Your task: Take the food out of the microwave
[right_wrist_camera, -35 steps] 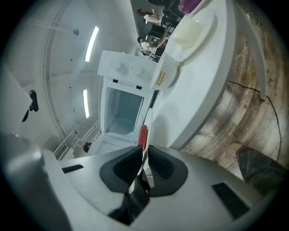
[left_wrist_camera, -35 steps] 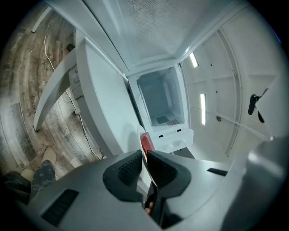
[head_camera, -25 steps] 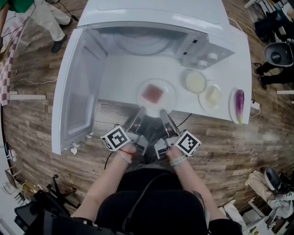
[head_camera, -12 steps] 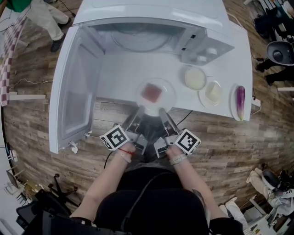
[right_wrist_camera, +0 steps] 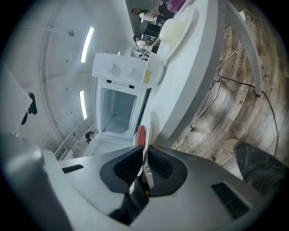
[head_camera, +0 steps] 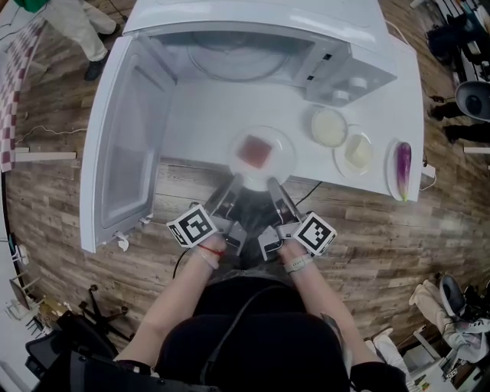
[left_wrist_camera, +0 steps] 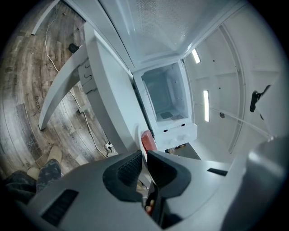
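One pale round plate (head_camera: 285, 157) carrying one reddish-pink slab of food (head_camera: 255, 151) is held outside the one white microwave (head_camera: 253, 19), at the near edge of the white table (head_camera: 195, 130), before the open cavity. Its near rim is pinched by two grippers: the left gripper (head_camera: 236, 182) (left_wrist_camera: 144, 164) is clamped on it, and the jaws of the right gripper (head_camera: 272, 184) (right_wrist_camera: 144, 162) have just been closing on it. The one white door (head_camera: 126, 153) is swung out to the left. Three further white dishes (head_camera: 328, 127) are lined up to the right, the last bearing one purple aubergine (head_camera: 403, 162).
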{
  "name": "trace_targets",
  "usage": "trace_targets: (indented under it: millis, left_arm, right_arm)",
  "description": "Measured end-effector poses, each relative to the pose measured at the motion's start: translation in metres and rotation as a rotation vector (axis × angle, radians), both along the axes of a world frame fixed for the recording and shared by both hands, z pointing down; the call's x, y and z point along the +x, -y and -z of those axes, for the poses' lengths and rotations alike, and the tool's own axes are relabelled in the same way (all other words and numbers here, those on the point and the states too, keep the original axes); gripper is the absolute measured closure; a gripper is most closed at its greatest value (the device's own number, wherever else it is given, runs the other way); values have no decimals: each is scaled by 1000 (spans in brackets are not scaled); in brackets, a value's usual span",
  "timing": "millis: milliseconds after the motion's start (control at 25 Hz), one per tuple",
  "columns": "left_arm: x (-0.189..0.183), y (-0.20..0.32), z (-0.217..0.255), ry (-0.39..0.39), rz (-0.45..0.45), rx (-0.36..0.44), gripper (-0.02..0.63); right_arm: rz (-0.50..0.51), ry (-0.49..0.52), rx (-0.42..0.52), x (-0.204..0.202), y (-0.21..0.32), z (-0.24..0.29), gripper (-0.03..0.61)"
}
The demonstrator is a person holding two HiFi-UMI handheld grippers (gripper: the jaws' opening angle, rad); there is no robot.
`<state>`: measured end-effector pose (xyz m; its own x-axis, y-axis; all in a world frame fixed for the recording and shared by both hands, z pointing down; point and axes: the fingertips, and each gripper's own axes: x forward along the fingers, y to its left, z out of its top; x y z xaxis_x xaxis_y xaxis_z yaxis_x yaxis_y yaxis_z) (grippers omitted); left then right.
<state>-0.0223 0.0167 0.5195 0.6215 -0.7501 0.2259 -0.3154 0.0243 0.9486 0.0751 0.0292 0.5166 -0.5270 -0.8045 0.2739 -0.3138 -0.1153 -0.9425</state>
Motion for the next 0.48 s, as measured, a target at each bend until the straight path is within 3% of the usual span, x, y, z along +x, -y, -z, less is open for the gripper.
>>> trace_targets:
  millis: [480]
  left_arm:
    - [4,-1,-1,-2,-32,25,572]
  right_arm:
    - [-37,43,-5,0,6,-1,534]
